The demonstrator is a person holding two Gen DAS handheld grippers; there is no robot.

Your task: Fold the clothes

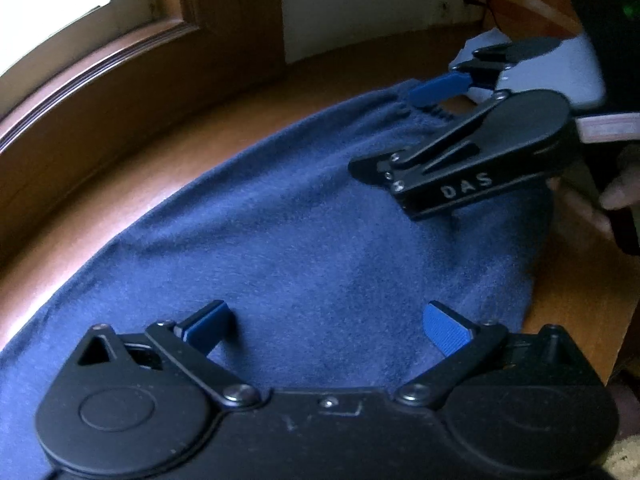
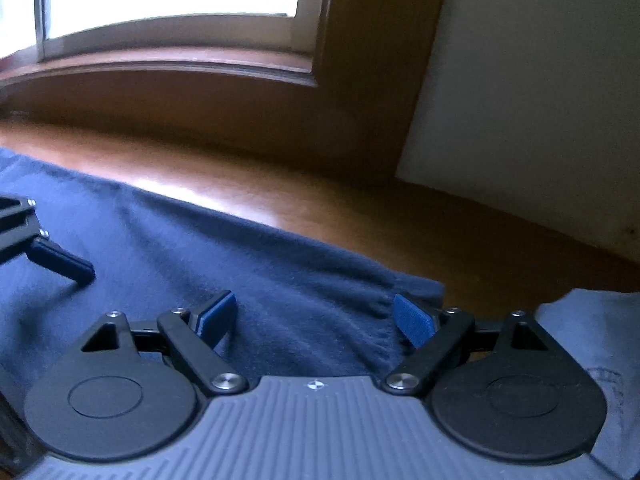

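Navy garment [image 1: 280, 208] lies flat on our wooden table [image 1: 120, 184], not yet folded. Left gripper [image 1: 326, 322] and right gripper [image 2: 316, 320] both gape empty; right one sits at two o'clock of it.

Navy garment [image 1: 280, 216] lies flat (slightly rumpled) on wood.

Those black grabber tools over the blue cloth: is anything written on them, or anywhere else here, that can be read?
"DAS": pale letters on the black body of the right gripper, seen from the left wrist camera.
A faint dark print on the grey garment at the right edge of the right wrist view: too blurred to read.
Nothing legible on the left gripper, the navy garment or the wooden table.
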